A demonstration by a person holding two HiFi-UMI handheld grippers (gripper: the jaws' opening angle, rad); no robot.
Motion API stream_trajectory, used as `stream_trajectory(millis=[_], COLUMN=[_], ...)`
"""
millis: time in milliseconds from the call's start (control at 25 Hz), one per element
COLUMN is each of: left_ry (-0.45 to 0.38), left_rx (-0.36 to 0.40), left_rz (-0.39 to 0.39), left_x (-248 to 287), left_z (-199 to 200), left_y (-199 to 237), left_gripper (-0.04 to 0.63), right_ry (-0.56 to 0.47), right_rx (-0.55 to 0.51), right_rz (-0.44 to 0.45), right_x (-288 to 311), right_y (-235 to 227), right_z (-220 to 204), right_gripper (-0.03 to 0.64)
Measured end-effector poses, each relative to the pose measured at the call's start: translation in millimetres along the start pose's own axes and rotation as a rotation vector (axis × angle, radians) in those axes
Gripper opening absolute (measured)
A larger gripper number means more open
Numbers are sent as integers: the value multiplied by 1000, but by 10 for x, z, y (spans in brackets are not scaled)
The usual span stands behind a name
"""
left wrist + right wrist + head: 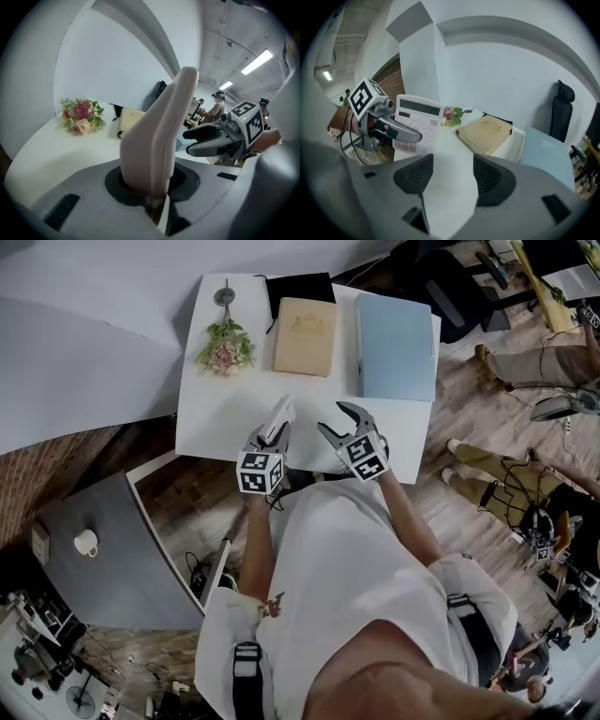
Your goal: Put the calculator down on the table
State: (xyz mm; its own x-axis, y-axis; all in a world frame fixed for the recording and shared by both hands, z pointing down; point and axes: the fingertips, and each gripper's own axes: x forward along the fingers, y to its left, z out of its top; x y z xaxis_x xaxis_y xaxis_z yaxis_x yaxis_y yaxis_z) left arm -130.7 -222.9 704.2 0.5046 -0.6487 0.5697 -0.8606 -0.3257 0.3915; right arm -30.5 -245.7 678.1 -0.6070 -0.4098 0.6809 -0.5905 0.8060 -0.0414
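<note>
1. Pink-white plastic calculator [278, 416] stands on edge, clenched at its lower end by the left gripper [272, 435], over the white surface [214, 413] well in front of the tan hardback book [305, 336]
2. Best target, I judge, is the bare patch in front of that book; tip the calculator so that its back lies flat, keys up
3. Loosen the grip only once it rests; released while tilted, it could topple or slide off the edge farthest from the book
4. The right gripper [331, 417] is released and empty, also in front of the book; keep it clear
5. Avoid the dried pink flower bunch [225, 348] left of the book and the pale blue folder [396, 345] right of it
</note>
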Motion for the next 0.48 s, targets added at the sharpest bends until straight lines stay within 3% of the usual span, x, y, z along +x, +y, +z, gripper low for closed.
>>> stream_trajectory(millis=[480], left_ry=[119], left_rx=[-170], left_rz=[-84], left_x=[284], left_z=[-433], left_y=[-16], left_gripper=[77], right_ry=[88], right_rx=[-29], right_rz=[39], right_x=[152], right_y=[74], right_z=[-308], right_gripper=[270])
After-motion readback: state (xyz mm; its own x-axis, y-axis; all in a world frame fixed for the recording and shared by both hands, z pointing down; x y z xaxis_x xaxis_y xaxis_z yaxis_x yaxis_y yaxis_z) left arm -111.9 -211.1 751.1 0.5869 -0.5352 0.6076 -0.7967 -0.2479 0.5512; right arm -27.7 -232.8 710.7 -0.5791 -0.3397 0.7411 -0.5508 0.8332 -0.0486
